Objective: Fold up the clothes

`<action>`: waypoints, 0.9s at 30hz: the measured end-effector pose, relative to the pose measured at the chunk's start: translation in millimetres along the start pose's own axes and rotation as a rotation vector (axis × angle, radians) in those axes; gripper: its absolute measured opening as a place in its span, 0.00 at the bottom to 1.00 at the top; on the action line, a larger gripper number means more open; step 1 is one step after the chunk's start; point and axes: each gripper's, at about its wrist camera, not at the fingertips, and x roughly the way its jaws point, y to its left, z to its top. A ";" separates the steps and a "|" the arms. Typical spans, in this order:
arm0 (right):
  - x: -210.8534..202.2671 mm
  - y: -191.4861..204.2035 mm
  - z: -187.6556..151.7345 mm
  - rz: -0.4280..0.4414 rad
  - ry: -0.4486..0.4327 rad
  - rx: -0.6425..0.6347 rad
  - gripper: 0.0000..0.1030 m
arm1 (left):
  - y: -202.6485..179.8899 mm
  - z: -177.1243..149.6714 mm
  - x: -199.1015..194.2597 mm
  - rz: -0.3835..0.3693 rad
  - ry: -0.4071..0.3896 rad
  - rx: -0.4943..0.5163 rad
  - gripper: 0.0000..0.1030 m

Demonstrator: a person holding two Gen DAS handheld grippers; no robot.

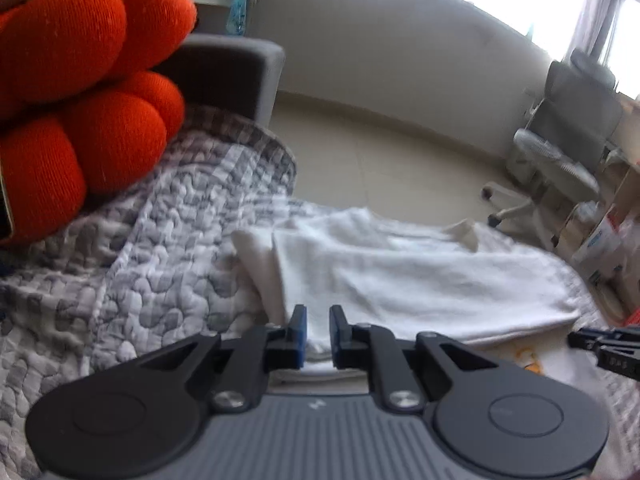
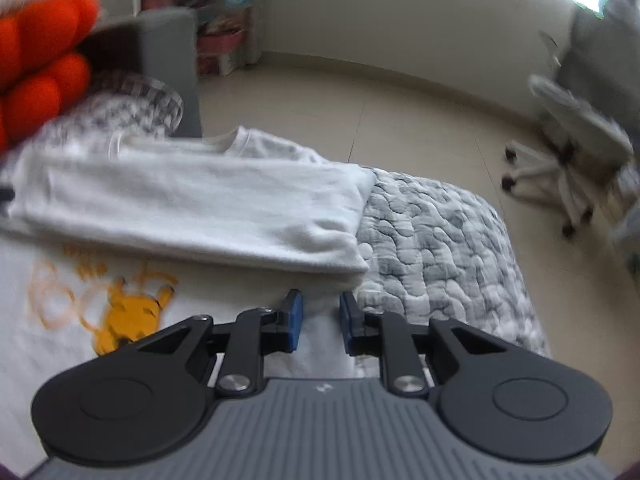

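On the bed, across a grey quilt (image 2: 432,240), I find a white T-shirt (image 2: 192,200) lying partly folded: its upper part is doubled over the lower part, and a yellow cartoon print (image 2: 132,312) shows on the layer underneath. In the right wrist view the shirt's folded edge runs just ahead of my right gripper (image 2: 321,320). Its blue pads (image 2: 294,318) stand apart with a narrow gap; white cloth shows between and below them, but I cannot tell whether they touch it (the frame is blurred).

From the left wrist view, my left gripper (image 1: 318,334) sits low over the opposite edge of the same shirt (image 1: 400,272). Its pads (image 1: 300,330) are also slightly parted, nothing visibly clamped, with the shirt's folded layers showing through the gap. The tip of the right gripper (image 1: 600,344) appears at that view's right margin, beside the shirt's far corner.

An orange cushion (image 1: 80,92) rests on the quilt (image 1: 152,240) to the left. A white office chair (image 2: 560,160) stands on the tiled floor (image 2: 360,100) beyond the bed.
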 end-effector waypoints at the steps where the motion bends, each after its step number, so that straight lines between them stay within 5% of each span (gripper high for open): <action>1: -3.8 4.6 0.0 0.019 -0.007 -0.006 0.20 | 0.3 0.8 -5.2 0.001 -0.011 0.000 0.12; 4: -6.5 27.3 -4.4 0.059 0.026 -0.058 0.21 | 1.8 -1.5 -16.8 -0.012 -0.022 0.002 0.12; 9: -7.0 45.5 -17.2 0.049 0.075 -0.107 0.28 | -8.1 -32.2 -22.4 0.021 0.096 0.034 0.12; 12: -14.8 36.2 -20.9 0.060 0.091 -0.037 0.29 | -16.7 -53.8 -24.7 0.057 0.171 0.081 0.13; 27: -86.5 -6.6 -83.2 0.141 0.172 0.124 0.32 | -54.8 -128.7 -99.6 0.094 0.217 0.148 0.25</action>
